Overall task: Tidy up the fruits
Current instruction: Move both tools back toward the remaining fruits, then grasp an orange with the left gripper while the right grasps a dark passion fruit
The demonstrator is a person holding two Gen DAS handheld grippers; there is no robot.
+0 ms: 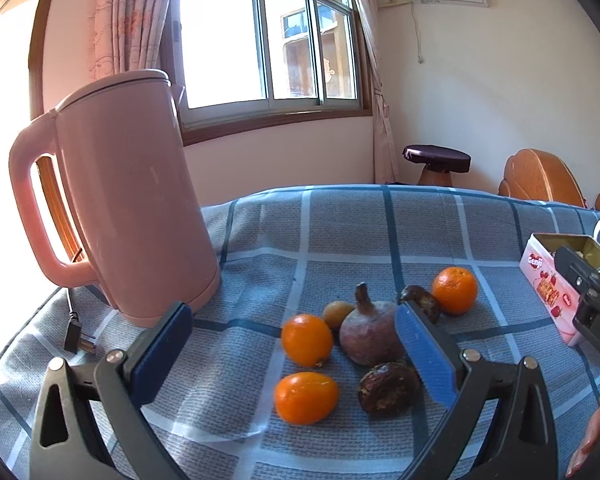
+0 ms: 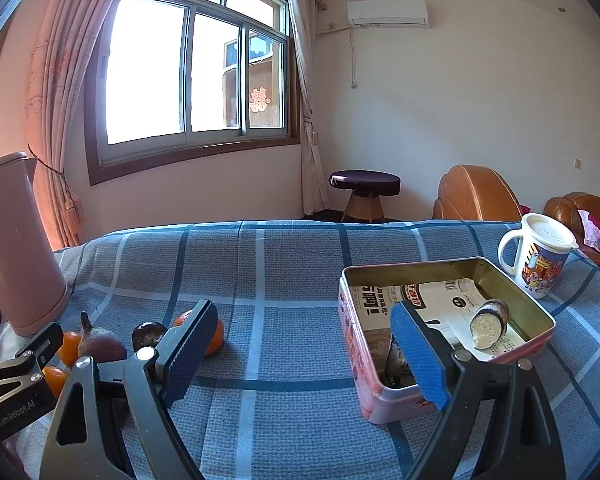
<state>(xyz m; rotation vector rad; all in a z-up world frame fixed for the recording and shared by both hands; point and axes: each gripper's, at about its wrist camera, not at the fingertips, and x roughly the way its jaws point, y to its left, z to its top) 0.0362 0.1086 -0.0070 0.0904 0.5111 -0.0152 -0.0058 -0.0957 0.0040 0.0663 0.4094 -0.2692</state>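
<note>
A: Fruits lie in a loose group on the checked blue cloth (image 1: pixel 340 232) of the desk, just in front of the left gripper (image 1: pixel 294 344). Its jaws are spread wide and grasp nothing.

B: What is between them?

A: Two oranges, one near (image 1: pixel 306 398) and one behind it (image 1: pixel 307 340), a purple round fruit with a stem (image 1: pixel 368 338), and a dark wrinkled fruit (image 1: pixel 388 389) close to the right blue pad. Behind are a small brownish fruit (image 1: pixel 337 314), another dark one (image 1: pixel 420 300) and a third orange (image 1: pixel 455 290), touching or almost touching it.

B: And the right gripper (image 2: pixel 304 354)?

A: Also released, jaws wide apart, nothing held. Its right pad stands over the near edge of a pink tin box (image 2: pixel 512 308), which is open.

B: What does the box hold?

A: Printed paper (image 2: pixel 440 300) lines it, and one dark cut piece with a pale face (image 2: pixel 490 324) rests on the paper at the right side. Something dark is in the near corner; I cannot tell what.

B: Other things?

A: A pink kettle (image 1: pixel 132 208) stands left of the fruits, its plug (image 1: pixel 76 334) on the cloth. A white lidded cup (image 2: pixel 540 256) stands just behind the box.
</note>
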